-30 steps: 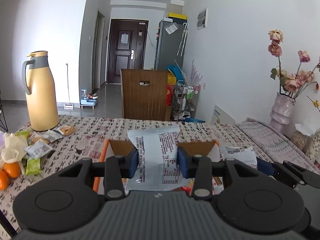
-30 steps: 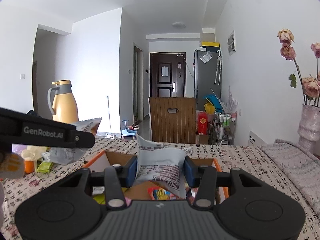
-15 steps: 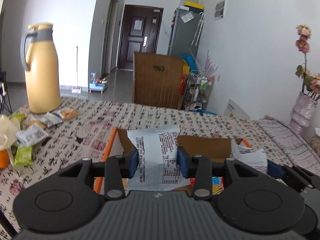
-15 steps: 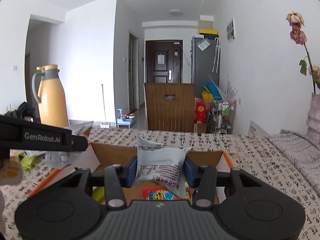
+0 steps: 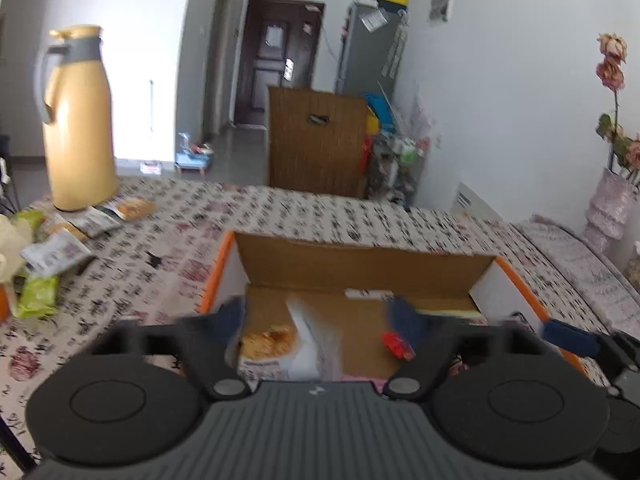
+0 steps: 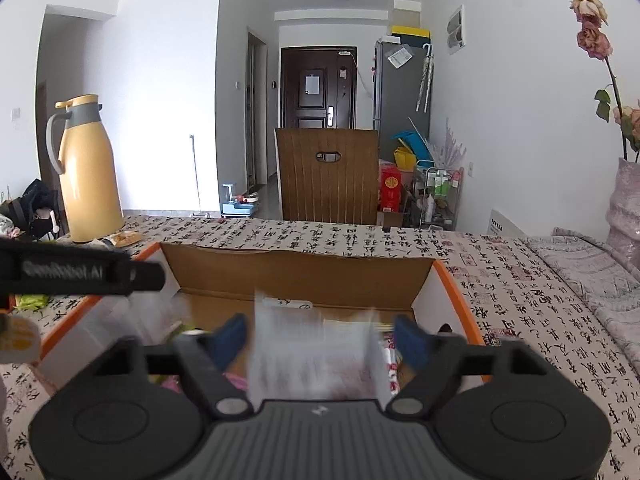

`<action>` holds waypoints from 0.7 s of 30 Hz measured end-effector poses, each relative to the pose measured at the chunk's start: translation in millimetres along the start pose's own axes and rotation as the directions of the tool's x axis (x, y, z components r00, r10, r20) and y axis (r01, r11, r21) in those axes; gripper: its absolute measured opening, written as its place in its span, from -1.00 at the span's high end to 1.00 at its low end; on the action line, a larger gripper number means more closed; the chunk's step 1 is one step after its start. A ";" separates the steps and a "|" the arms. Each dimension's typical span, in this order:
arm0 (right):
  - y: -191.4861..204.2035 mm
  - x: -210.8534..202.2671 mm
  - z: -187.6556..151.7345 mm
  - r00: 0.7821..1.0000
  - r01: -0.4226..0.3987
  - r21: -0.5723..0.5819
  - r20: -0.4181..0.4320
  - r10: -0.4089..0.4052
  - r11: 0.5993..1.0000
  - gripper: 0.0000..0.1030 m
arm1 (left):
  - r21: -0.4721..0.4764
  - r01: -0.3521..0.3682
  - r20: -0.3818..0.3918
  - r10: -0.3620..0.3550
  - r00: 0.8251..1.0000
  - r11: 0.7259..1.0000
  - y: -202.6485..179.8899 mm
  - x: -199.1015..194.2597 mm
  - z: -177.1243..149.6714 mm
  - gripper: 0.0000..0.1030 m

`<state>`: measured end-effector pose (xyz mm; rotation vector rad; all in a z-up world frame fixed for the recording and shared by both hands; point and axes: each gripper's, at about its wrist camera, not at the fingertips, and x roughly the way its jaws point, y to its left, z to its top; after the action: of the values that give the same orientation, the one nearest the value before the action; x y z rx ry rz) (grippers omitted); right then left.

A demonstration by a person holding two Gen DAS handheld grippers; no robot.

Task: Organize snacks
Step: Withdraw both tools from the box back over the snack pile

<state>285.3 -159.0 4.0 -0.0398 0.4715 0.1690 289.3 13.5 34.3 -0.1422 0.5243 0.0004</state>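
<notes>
Cardboard box (image 5: 360, 268) under us, both grippers now spread apart: left (image 5: 320, 320), right (image 6: 320, 336). Packets (image 6: 316, 356) we clamped a second ago dropping in blurred. More snacks (image 5: 52, 256) wait by jug.

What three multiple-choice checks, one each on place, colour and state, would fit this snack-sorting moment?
1. Where does the thermos jug stand?
A. on the table, left of the box
B. inside the box
C. on the chair

2. What colour trims the rim of the cardboard box?
A. green
B. orange
C. blue

3. How do the jaws of the left gripper stand?
A. clamped on a packet
B. spread apart
C. out of view

Answers:
1 A, its base rests on the patterned cloth beyond the box's left corner.
2 B, an orange edge runs along both sides.
3 B, the white packet lies blurred between them, untouched.
</notes>
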 end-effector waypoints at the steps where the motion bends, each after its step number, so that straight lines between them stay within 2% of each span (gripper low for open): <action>1: -1.4 -1.0 1.1 1.000 -0.001 0.002 0.005 0.001 1.000 -0.95 | 0.000 -0.015 0.018 0.015 1.000 1.000 -0.3 -2.9 0.5 -1.00; 3: -2.0 -6.0 2.5 1.000 0.004 0.002 0.017 -0.004 1.000 -1.00 | -0.006 -0.012 0.027 0.012 1.000 1.000 -0.2 -6.1 2.3 -1.00; 10: -7.9 -9.6 6.7 1.000 -0.003 0.029 0.011 0.003 1.000 -1.00 | -0.015 -0.018 0.020 0.018 1.000 1.000 -0.4 -7.2 5.2 -1.00; 21: -6.8 -32.9 17.1 0.999 -0.002 0.013 0.038 0.002 1.000 -1.00 | -0.006 -0.050 0.061 0.050 0.997 0.999 -0.3 -42.3 13.4 -1.00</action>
<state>265.3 -169.4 34.3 -0.0238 0.4346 0.1683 259.4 16.6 66.9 -0.1330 0.4663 0.0545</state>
